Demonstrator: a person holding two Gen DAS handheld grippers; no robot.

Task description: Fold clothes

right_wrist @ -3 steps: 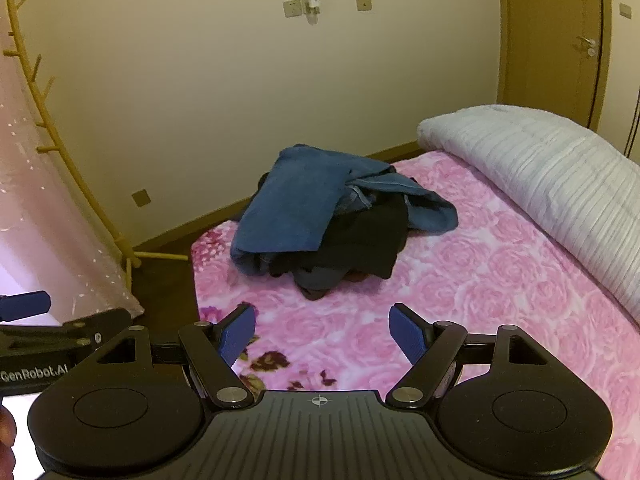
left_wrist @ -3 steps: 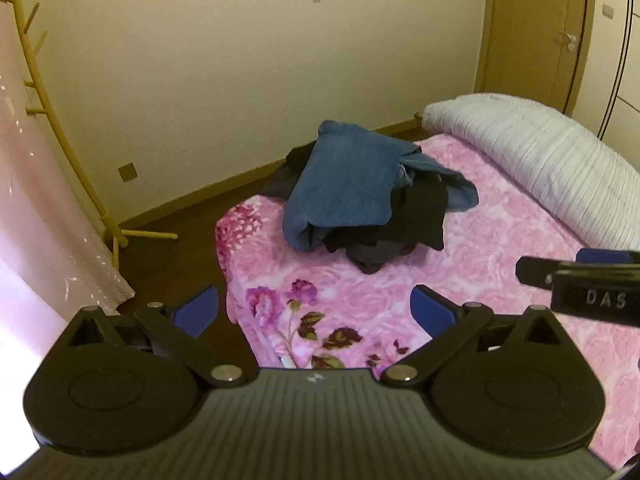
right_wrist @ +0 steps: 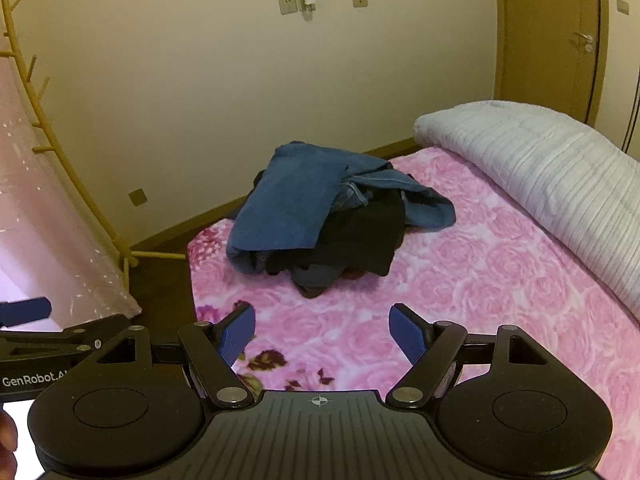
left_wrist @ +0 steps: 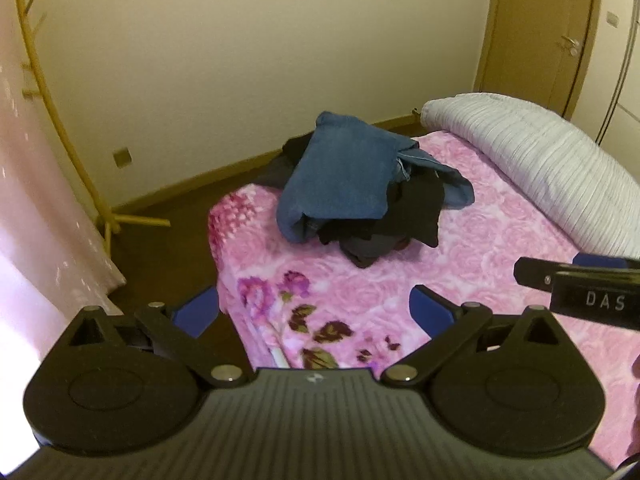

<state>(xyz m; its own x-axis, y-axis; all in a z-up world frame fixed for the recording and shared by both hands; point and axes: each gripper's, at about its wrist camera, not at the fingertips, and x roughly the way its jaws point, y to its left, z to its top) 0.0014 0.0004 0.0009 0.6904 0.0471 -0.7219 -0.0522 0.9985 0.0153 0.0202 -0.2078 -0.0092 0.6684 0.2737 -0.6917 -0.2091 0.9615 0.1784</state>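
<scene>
Denim blue topped the heap of clothes (right_wrist: 328, 212) you were facing: a pair of jeans (left_wrist: 340, 178) lay draped over black and dark grey garments (left_wrist: 400, 216), all bunched together near the far left corner of the bed. That heap rested on the pink rose-patterned blanket (right_wrist: 480, 280), well ahead of both your tools and touching neither.

Your left gripper (left_wrist: 316, 306) was spread wide, its blue pads (left_wrist: 430, 308) far apart with nothing between them; it hung over the near left corner of the bed, where darker purple flowers and leaves were printed on the blanket. Your right gripper (right_wrist: 322, 334) stood just as wide open and equally empty, held above the blanket in line with the heap.

As for containers, nothing in either view held the clothes; they sat loose on the bed. A white ribbed quilt (right_wrist: 540, 168) was rolled along the right side of the mattress.

For writing, you could read "DAS" in white on the black body of the right tool where it entered the left wrist view, and "GenRobot.A", cut off at its end, on the left tool at the lower left edge of the right wrist view.

A yellow coat rack (right_wrist: 60, 152) stood by the pink curtain (left_wrist: 36, 216), and a wooden door (right_wrist: 548, 40) was shut at the far right.
</scene>
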